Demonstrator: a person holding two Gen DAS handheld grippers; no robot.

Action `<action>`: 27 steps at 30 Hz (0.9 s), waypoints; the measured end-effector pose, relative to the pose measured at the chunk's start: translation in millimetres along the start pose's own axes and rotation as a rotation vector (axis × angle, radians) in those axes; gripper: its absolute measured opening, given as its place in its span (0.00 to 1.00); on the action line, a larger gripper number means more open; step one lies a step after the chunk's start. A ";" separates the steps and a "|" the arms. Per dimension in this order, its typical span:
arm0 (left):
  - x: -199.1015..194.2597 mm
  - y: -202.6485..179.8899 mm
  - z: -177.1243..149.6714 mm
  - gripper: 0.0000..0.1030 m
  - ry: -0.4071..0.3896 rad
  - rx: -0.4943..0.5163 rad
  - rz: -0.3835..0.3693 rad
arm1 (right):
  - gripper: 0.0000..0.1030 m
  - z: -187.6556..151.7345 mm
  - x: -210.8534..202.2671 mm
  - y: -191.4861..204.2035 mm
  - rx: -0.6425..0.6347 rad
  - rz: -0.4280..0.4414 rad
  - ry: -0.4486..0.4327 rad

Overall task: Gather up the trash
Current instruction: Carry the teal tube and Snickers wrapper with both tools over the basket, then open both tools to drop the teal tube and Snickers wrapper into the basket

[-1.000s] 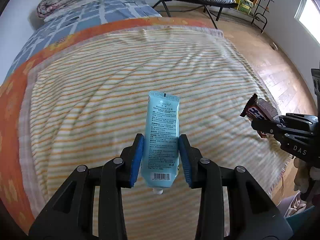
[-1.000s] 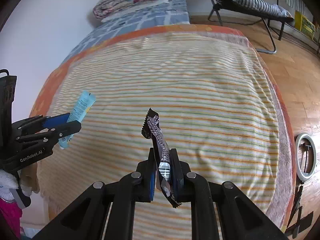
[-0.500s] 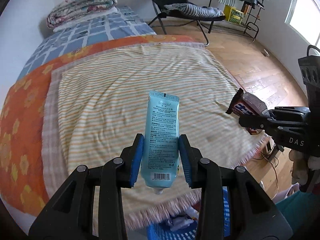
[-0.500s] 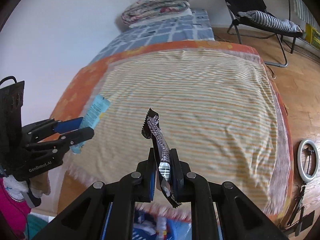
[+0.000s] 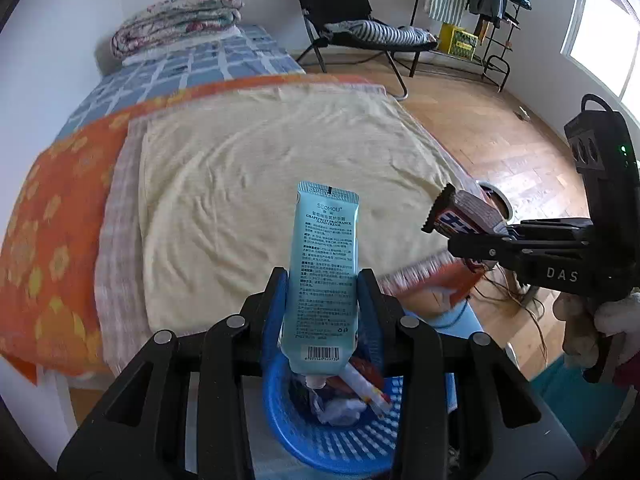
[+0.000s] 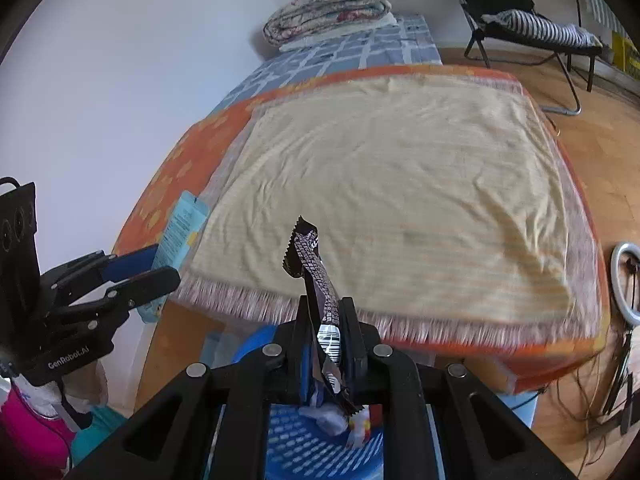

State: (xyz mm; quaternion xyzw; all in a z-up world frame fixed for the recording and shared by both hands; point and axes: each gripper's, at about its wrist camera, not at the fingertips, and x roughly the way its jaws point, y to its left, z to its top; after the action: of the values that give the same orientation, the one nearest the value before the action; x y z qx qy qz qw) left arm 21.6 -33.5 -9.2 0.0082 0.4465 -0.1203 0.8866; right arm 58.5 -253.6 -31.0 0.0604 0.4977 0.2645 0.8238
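Left gripper (image 5: pixel 322 308): we clamp a blue hand cream tube (image 5: pixel 325 264), upright.
Right gripper (image 6: pixel 327 330): we pinch a dark candy wrapper (image 6: pixel 316 276).
Below both: blue basket (image 5: pixel 340 444) holding trash, beside the bed (image 5: pixel 260 168).

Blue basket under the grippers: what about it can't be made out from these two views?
- Blue basket, left wrist view: near rim hidden by gripper body; hand cream tube covers part of the contents.
- Right wrist view: basket blurred; snack wrapper and gripper hide most contents.
- Its base: unseen in both.
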 end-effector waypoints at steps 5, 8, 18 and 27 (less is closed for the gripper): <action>4.2 -8.3 -32.8 0.35 0.041 -0.016 -0.015 | 0.11 -33.9 5.8 6.7 -0.021 -0.012 0.037; 11.6 -10.8 -50.9 0.35 0.077 -0.042 -0.030 | 0.11 -51.0 11.4 8.9 -0.027 -0.011 0.065; 30.2 -19.4 -88.1 0.35 0.151 -0.040 -0.016 | 0.11 -79.0 23.7 18.4 -0.046 -0.012 0.102; 41.2 -18.8 -101.8 0.35 0.192 -0.053 -0.007 | 0.14 -87.7 34.1 24.7 -0.061 -0.020 0.105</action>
State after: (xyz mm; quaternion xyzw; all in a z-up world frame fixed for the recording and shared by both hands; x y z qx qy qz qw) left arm -39.3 -47.8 -101.4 -0.0054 0.5324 -0.1104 0.8392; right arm -13.0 -230.0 -92.6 0.0161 0.5324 0.2741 0.8008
